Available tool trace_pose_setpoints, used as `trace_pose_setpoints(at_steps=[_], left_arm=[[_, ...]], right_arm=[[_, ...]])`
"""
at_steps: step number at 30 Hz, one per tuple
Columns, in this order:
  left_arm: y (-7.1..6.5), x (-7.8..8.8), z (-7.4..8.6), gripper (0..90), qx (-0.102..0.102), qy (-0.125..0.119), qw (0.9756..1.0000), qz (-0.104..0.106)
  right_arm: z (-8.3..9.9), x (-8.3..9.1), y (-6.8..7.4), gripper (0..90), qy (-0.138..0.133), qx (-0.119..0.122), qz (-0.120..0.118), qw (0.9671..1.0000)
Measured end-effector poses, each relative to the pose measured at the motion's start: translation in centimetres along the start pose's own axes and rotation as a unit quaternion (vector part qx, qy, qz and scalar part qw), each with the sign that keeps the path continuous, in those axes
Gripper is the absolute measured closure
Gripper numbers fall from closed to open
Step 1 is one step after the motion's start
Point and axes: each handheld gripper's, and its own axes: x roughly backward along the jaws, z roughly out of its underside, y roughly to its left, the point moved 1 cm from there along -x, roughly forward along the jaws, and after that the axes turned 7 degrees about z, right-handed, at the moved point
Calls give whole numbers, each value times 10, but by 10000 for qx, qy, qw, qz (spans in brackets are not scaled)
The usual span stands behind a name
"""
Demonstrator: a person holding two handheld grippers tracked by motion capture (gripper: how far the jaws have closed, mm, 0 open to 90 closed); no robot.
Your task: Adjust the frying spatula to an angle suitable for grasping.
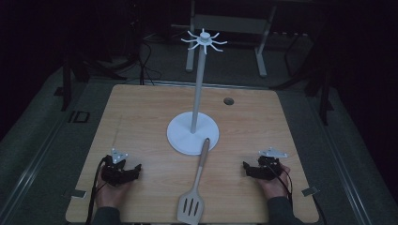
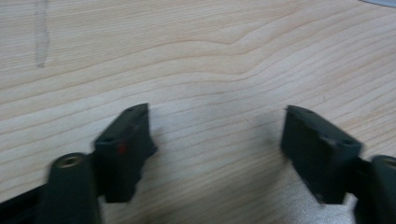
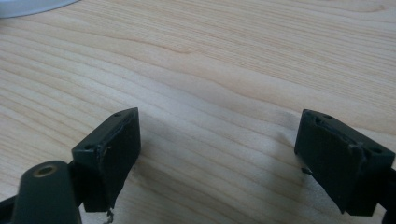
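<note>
Wooden table [image 1: 141,117] bears stand [image 1: 193,133] and spatula [image 1: 194,192] between released hand-held grippers [image 1: 137,169] [image 1: 246,166].

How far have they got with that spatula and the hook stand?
Nothing looks done yet. The spatula lies flat on the table, its handle tip resting on the stand base. Left claw and right claw sit open and empty either side. Picking it up, probably hanging it, remains.

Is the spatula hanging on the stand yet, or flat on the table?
Flat: the spatula lies on the table, handle tip on the stand's base.
</note>
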Motion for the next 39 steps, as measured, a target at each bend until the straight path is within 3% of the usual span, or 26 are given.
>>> trace_pose_setpoints(at_steps=[3,6,11,14,18,24,30,36,39], left_arm=[[-1,3,-2,374,86,-45,9999,132],[-3,7,-3,385,51,-150,9998,107],[-3,12,-4,385,125,-380,9991,109],[-3,14,-4,383,89,-385,9992,80],[-5,14,-4,383,-3,-372,9993,27],[-8,14,-3,384,-97,-320,9994,-39],[-7,15,-4,387,-61,-331,9994,-54],[-7,15,-3,389,-68,-296,9995,-112],[-6,15,-3,390,-89,-291,9994,-142]], right_arm=[[-1,3,5,258,-55,10,54,10000],[-3,8,10,327,-188,40,61,9998],[-6,13,16,360,-280,140,13,9995],[-10,16,22,372,-373,171,-6,9992],[-15,21,30,373,-485,240,-68,9985],[-26,21,49,324,-484,328,-415,9974],[-39,17,73,279,-362,388,-793,9954],[-48,13,95,252,-312,517,-972,9934],[-53,7,115,242,-225,600,-1145,9914]])
